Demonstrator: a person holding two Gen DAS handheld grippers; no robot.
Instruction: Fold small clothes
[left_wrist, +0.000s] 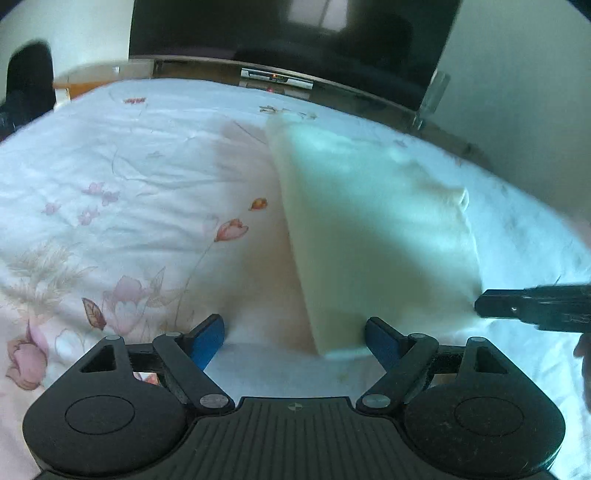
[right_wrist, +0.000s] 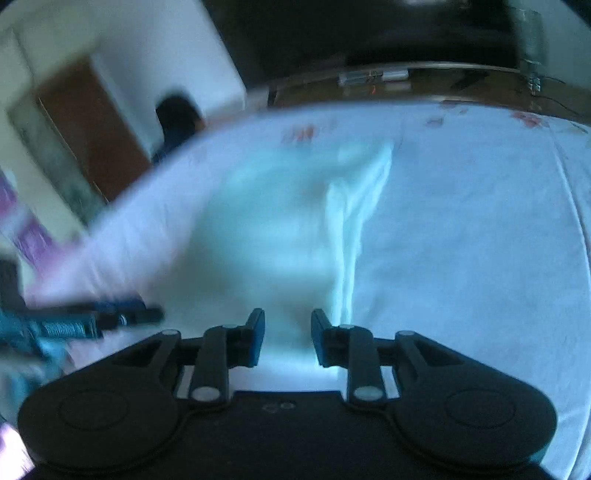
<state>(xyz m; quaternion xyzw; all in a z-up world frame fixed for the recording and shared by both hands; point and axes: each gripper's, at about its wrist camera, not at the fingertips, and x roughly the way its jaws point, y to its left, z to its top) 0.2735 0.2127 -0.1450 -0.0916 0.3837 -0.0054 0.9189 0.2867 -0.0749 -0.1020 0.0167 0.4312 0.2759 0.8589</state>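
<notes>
White floral-print bedsheet (left_wrist: 110, 177) across the frame, left gripper (left_wrist: 295, 332) lower centre, jaws spread wide, empty, folded pale cream cloth garment (left_wrist: 369, 229) centre right, right gripper (right_wrist: 288, 339) narrowly parted, garment between its fingers, grip unclear.

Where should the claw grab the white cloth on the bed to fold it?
Probably the near corner of the white cloth, by the open left claw. The cloth lies flat on the flowery bedspread with a straight left edge, so slide in low from the near side, one finger under the edge.
</notes>
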